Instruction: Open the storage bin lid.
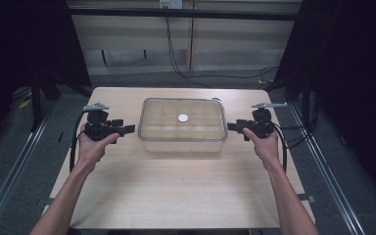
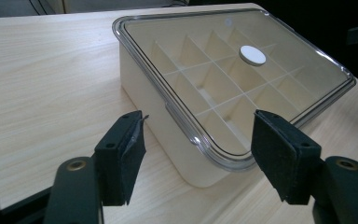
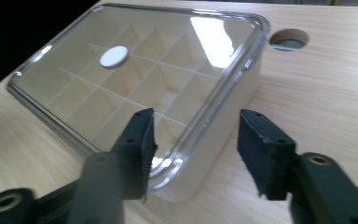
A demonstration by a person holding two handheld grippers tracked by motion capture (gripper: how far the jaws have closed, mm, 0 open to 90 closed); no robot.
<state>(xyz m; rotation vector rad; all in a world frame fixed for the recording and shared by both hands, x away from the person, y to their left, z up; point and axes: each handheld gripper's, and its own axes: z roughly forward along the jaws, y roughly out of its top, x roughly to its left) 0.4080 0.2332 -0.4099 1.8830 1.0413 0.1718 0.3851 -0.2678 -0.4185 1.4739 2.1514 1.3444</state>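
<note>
Pale woodgrain table (image 1: 176, 196) in a dark room; between the gaping left gripper (image 1: 129, 129) and right gripper (image 1: 231, 126) sits a clear-lidded compartment box (image 1: 182, 125).

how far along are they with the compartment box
Early on. Done: the left gripper and right gripper flank the box at its short ends. In hand: nothing; both sets of fingers are open, clear of it. Left: gripping it; the clear lid is still on.
</note>
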